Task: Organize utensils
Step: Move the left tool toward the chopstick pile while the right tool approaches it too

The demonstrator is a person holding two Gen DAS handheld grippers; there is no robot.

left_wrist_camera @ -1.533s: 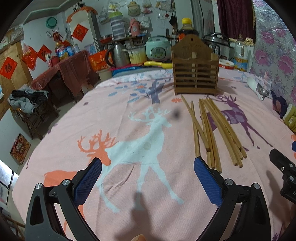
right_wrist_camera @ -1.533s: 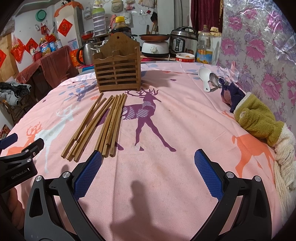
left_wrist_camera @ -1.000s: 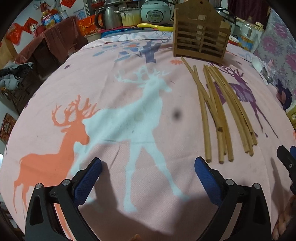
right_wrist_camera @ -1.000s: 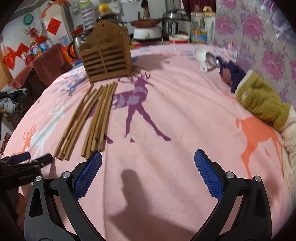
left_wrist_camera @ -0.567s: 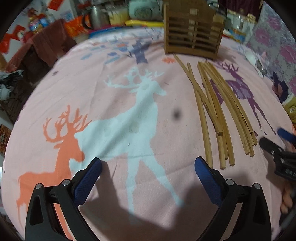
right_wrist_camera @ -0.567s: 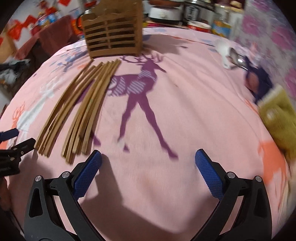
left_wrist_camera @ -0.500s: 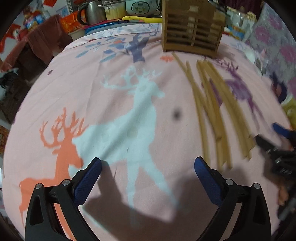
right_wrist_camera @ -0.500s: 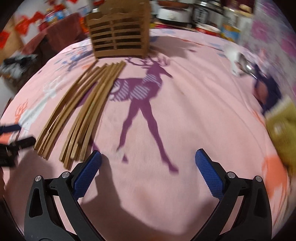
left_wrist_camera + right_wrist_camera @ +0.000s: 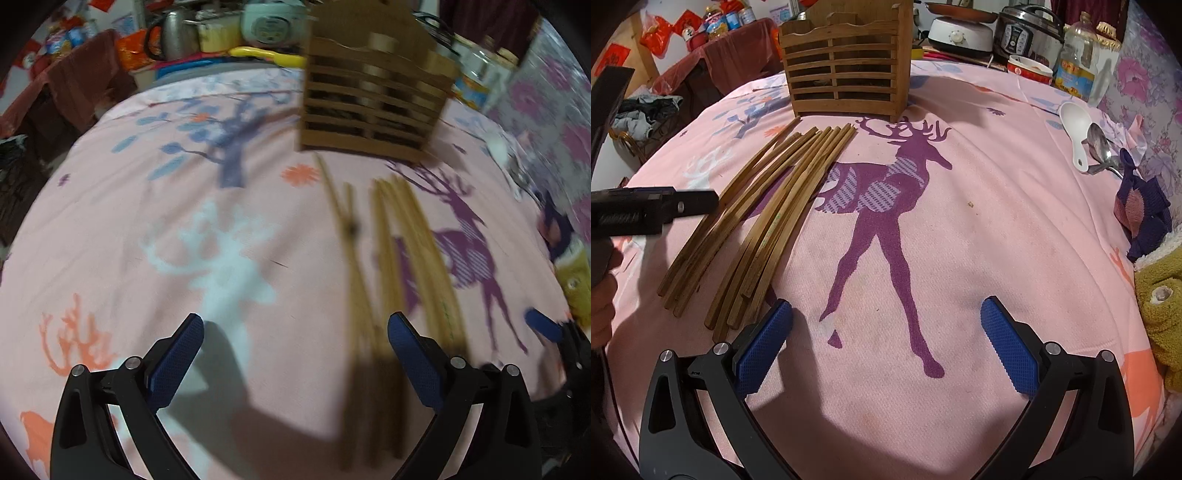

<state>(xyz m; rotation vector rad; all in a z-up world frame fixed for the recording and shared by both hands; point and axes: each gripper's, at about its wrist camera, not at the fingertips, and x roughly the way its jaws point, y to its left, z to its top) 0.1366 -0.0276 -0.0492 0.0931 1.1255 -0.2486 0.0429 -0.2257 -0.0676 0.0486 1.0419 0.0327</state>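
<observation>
Several wooden chopsticks [image 9: 768,218] lie fanned on the pink deer-print tablecloth, their far tips toward a slatted wooden utensil holder [image 9: 846,66]. In the blurred left wrist view the chopsticks [image 9: 391,258] run down between and past my right-hand pad, with the holder [image 9: 373,107] beyond. My left gripper [image 9: 295,354] is open and empty, low over the cloth. My right gripper [image 9: 884,339] is open and empty too, its left pad just beside the near ends of the chopsticks. A white spoon [image 9: 1076,125] and a metal spoon [image 9: 1102,147] lie at the far right.
A purple cloth [image 9: 1141,210] and an olive-green towel [image 9: 1160,299] sit at the right table edge. Rice cookers, a bottle and a bowl [image 9: 1028,70] crowd the table's back behind the holder. The left gripper's body [image 9: 646,210] reaches in over the chopsticks from the left.
Both grippers have moved forward and closer to the chopsticks. The left one has swung right, so the sticks now lie by its right pad. Jaws stayed open.
</observation>
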